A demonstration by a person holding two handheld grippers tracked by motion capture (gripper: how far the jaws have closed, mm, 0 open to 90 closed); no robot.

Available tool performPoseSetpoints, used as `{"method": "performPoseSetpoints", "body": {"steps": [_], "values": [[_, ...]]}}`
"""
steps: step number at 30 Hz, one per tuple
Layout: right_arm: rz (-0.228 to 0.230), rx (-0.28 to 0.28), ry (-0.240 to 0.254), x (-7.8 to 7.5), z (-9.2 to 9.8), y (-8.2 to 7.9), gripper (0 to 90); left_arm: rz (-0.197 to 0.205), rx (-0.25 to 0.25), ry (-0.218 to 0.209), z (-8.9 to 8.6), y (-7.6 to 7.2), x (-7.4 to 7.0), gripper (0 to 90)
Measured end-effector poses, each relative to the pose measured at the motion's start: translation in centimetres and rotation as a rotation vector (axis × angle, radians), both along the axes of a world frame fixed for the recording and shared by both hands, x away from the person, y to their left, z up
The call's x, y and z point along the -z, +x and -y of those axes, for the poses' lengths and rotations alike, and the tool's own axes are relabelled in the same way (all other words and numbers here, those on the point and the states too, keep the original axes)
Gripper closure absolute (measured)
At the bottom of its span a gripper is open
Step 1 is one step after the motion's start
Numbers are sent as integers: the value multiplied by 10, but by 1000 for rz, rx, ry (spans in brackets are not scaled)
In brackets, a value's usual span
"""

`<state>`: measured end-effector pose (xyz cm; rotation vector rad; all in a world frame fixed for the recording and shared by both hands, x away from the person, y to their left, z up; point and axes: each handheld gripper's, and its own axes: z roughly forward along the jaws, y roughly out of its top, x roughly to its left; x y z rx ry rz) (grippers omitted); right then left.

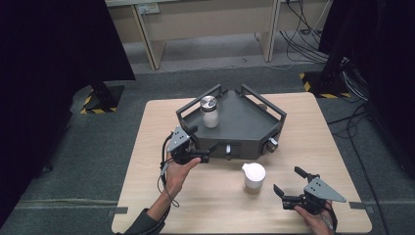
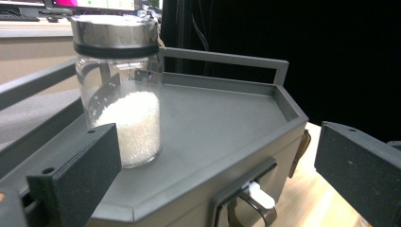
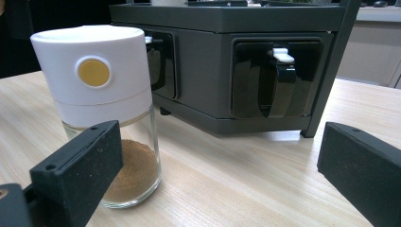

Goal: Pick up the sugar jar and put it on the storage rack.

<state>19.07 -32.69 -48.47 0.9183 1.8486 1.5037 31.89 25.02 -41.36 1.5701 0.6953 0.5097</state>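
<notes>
On the high view we work from nine o'clock toward three; our left gripper (image 1: 204, 155) sits at the near-left edge of the dark grey rack (image 1: 254, 128), jaws spread and empty, close beside the rack's front wall; in the left gripper view the same jaws stand wide apart at either side, with nothing between them. On the rack's top tray, toward its ten o'clock corner, stands the steel-lidded jar (image 1: 210, 112), upright, holding white grains (image 2: 131, 126); it looks already placed, and the left gripper appears just clear of it.

Moving on to the middle, at six o'clock from the rack, the white-capped jar (image 1: 253, 178) stands upright on the counter (image 1: 147, 147), apart from the rack; the right gripper view shows its glass body with brown powder (image 3: 133, 166) at the bottom and a yellow dot on the cap. At four o'clock from that jar our right gripper (image 1: 289, 185) waits with jaws spread, pinching nothing, aimed toward the jar but not around it yet.

We judge the step in hand to be the reach for this second jar; the next move calls for sliding the right jaws to either side of the glass body, below the cap, closing firmly, then lifting level so it clears the rack's rail before settling beside the first.
</notes>
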Motion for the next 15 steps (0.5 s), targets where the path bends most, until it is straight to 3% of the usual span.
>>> {"method": "performPoseSetpoints", "body": {"steps": [15], "values": [[0,0,0,0,0,0,14,-5,31,14,0,-12,13,8]]}}
